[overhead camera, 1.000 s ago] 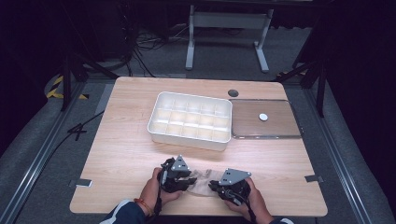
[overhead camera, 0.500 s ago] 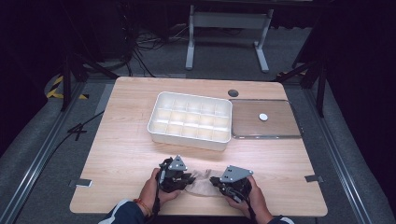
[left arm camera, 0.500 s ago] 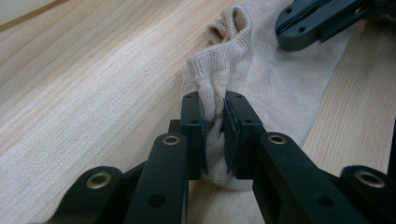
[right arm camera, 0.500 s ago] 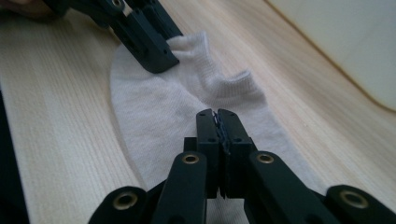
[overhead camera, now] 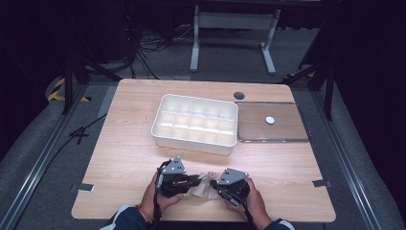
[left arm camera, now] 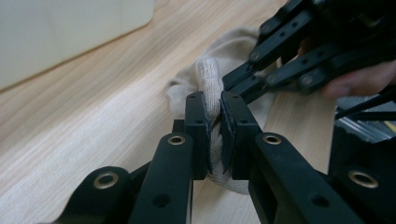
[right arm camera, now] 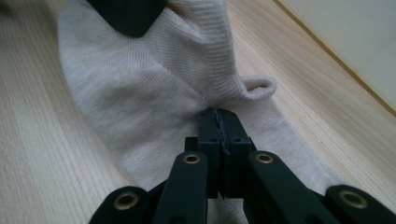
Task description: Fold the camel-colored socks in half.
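1. High view: a person's two hands held the left gripper (overhead camera: 195, 180) and the right gripper (overhead camera: 215, 185) low at the near edge of the wooden table (overhead camera: 129, 153), tips turned toward each other. The beige sock (overhead camera: 203, 188) lay on the table between them, touching both. Its long axis seemed to run from one gripper to the other, so neither hand was clearly nearer. The white compartment tray (overhead camera: 195, 123) sat well apart, farther up the table, with a clear flat lid (overhead camera: 268, 122) just beside it.

2. Left gripper view: the left gripper (left arm camera: 212, 122) was pressed together on a ribbed fold of the sock (left arm camera: 208, 77), which stood up between its jaws. The rest of the sock trailed away ahead toward the right gripper (left arm camera: 233, 79), whose dark linkage came in from the upper right and met the cloth just beyond the pinch.

3. Right gripper view: the right gripper (right arm camera: 218, 122) was clamped on a seam of the sock (right arm camera: 140, 88), which spread flat on the table ahead and to both sides of it. A small loop of cuff curled up just beside the tips. A dark part, likely the left gripper (right arm camera: 130, 14), sat on the sock's far end. Any coming pull would probably act along that line between the two pinches.
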Demonstrator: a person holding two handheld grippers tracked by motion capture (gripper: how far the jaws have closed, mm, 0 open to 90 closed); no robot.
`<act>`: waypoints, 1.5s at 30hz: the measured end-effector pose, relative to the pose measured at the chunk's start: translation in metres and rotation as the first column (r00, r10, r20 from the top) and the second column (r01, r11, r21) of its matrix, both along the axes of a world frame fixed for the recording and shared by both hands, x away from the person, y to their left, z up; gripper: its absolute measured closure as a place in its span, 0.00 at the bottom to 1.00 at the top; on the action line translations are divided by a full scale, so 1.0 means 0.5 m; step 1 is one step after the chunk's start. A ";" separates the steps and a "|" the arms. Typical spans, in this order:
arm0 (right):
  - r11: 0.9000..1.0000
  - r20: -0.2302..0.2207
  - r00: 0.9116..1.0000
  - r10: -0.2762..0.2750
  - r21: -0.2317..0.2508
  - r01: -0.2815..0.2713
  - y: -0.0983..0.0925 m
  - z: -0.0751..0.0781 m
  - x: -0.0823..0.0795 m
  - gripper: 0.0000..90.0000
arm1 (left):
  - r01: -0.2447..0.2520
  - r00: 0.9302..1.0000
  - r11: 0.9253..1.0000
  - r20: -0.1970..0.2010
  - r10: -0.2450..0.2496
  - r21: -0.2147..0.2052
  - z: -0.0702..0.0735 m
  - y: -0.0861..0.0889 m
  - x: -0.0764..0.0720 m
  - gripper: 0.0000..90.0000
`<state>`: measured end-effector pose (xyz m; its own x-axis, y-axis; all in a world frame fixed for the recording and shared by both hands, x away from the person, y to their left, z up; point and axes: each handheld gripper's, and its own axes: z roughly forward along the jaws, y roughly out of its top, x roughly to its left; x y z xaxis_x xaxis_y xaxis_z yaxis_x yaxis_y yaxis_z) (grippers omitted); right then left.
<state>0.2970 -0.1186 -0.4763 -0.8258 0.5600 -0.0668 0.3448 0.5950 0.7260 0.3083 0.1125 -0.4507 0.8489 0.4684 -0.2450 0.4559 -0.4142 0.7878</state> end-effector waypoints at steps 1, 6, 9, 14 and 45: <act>1.000 0.002 1.000 0.001 -0.001 -0.001 0.003 0.000 0.000 0.99 | 0.005 1.000 1.000 -0.001 -0.005 0.001 0.001 0.000 0.000 0.92; 1.000 -0.015 1.000 -0.014 0.014 0.014 0.018 -0.001 0.005 0.99 | 0.021 1.000 1.000 0.007 -0.021 -0.008 0.001 -0.007 0.000 0.92; 1.000 -0.014 1.000 -0.012 0.021 0.013 0.023 -0.001 0.006 0.99 | 0.018 1.000 1.000 0.010 -0.018 -0.011 0.004 -0.005 0.001 0.92; 0.999 -0.014 1.000 -0.006 0.032 0.006 0.034 -0.003 0.009 0.99 | 0.012 1.000 1.000 0.017 -0.012 -0.002 0.005 -0.003 0.005 0.93; 0.996 -0.013 0.999 -0.034 0.079 0.035 -0.071 0.058 0.017 0.70 | -0.016 1.000 1.000 0.023 0.016 0.007 0.003 -0.018 0.016 0.93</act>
<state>0.3054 -0.1542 -0.4473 -0.8061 0.5916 -0.0115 0.3728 0.5229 0.7665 0.3161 0.1036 -0.4494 0.8465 0.4836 -0.2226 0.4446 -0.4124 0.7951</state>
